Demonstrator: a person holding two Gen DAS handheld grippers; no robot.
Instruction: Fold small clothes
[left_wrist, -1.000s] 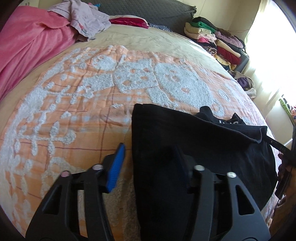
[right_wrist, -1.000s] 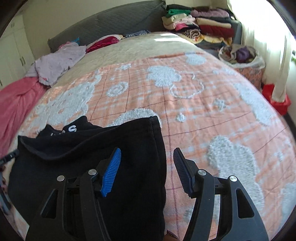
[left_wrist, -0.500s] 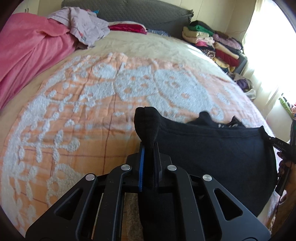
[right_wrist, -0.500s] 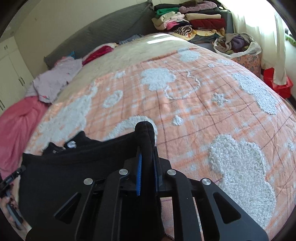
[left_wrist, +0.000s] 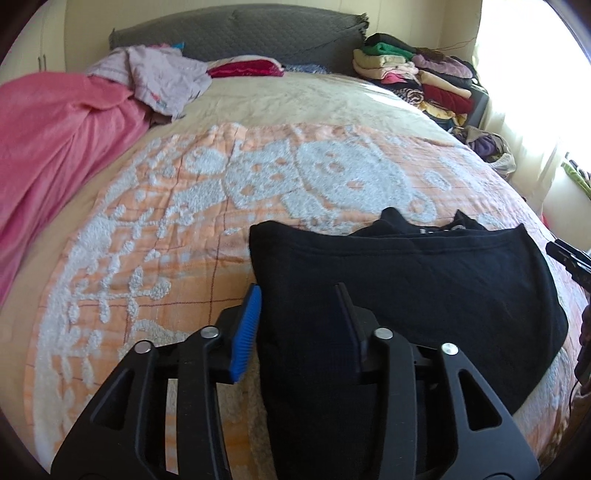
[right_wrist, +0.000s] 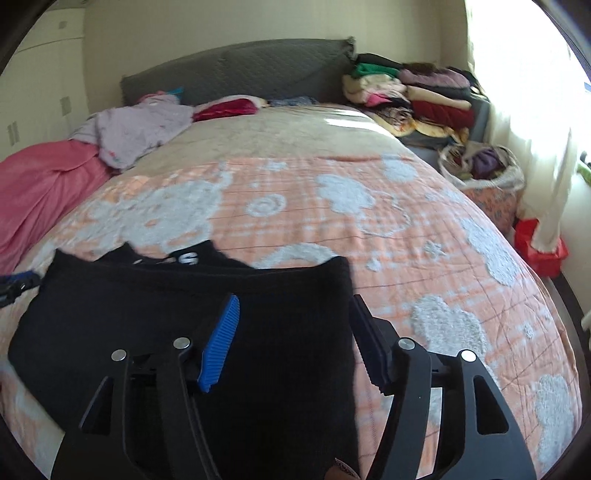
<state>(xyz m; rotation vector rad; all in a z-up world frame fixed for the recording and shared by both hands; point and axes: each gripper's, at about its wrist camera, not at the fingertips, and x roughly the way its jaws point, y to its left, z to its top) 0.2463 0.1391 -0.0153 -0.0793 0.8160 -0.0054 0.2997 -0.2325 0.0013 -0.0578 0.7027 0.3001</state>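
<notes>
Both sets of jaws stand apart, having just been opening: the left gripper and the right gripper each straddle an edge of the black garment without pressing it. That garment lies spread and partly folded on the near end of the bed, over an orange blanket patterned in white tufts. Beyond it, a pink blanket is heaped at the left side, and stacked folded clothes sit beside the grey headboard.
</notes>
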